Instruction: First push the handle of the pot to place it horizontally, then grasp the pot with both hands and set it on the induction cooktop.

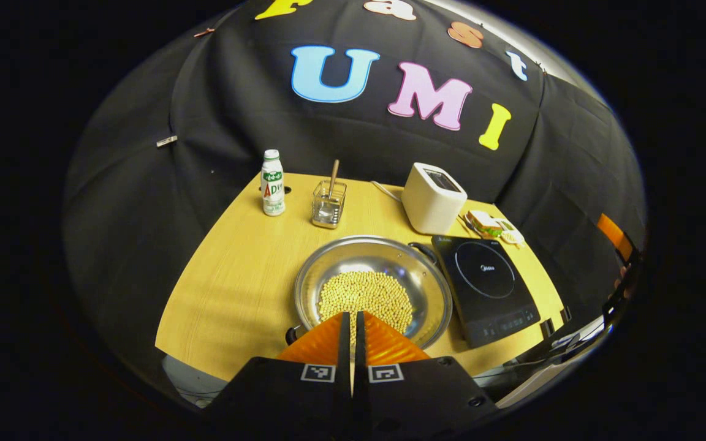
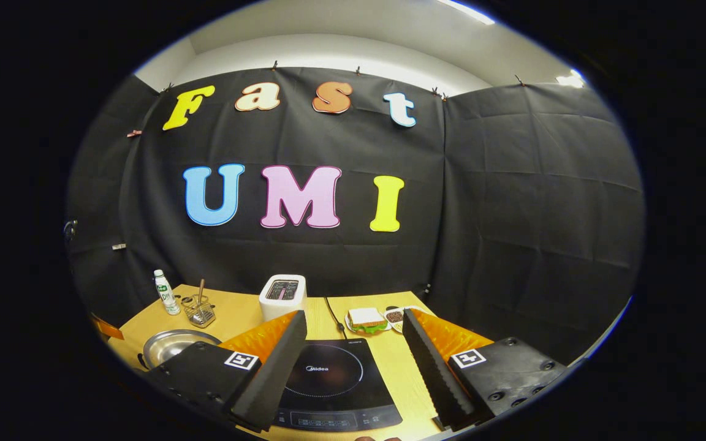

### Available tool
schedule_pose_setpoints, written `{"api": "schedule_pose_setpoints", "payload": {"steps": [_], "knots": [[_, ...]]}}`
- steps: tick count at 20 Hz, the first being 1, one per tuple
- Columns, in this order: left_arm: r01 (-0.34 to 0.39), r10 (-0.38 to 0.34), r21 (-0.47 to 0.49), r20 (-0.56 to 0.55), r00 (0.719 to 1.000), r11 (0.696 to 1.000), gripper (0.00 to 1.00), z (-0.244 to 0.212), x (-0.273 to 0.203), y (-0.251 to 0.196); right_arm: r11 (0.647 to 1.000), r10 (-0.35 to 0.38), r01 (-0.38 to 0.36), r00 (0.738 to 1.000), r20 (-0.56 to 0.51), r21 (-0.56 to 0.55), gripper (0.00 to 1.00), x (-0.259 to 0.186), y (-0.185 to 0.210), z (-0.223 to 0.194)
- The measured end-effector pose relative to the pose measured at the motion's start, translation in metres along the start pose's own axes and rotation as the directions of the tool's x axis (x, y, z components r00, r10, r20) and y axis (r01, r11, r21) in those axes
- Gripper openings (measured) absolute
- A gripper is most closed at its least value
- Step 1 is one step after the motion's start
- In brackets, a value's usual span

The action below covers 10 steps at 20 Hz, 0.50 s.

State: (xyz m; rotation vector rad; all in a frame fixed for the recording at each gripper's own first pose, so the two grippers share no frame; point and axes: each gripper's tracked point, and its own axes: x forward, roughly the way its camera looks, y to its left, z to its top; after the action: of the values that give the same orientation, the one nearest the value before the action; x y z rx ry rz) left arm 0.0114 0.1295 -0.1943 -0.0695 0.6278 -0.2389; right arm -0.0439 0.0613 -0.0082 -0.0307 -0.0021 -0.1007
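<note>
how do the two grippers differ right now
The left gripper has its fingers closed together, while the right gripper is spread wide open. The left points at the pot of beans; the right frames the induction cooktop. Both hold nothing and share orange-backed black fingers.

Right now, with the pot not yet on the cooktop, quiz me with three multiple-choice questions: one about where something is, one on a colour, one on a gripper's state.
1. Where does the pot of soybeans sit?
A. on the induction cooktop
B. on the table beside the induction cooktop
C. on the toaster

2. What colour is the toaster?
A. white
B. red
C. blue

3. How do the left gripper's fingers stand?
A. wide apart
B. closed together
C. clamped on the bottle

Answers:
1. B: the pot rests on the wooden table, the induction cooktop right beside it.
2. A: its body is plainly white.
3. B: the two fingers meet with nothing between them, while the right gripper is spread open.
</note>
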Motion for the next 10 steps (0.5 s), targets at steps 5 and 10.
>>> {"api": "schedule_pose_setpoints", "payload": {"steps": [5,10], "knots": [[0.08,-0.072,0.061,-0.122,0.99,0.995,0.06,-0.045,0.015,0.001,1.0,-0.019,0.019,1.0,-0.015,0.009,0.98,-0.01,0.011,-0.011],[0.161,-0.136,0.108,-0.211,0.968,0.981,0.05,-0.075,0.026,0.0,0.999,-0.039,0.04,0.998,-0.045,0.015,0.98,-0.021,0.022,-0.025]]}}
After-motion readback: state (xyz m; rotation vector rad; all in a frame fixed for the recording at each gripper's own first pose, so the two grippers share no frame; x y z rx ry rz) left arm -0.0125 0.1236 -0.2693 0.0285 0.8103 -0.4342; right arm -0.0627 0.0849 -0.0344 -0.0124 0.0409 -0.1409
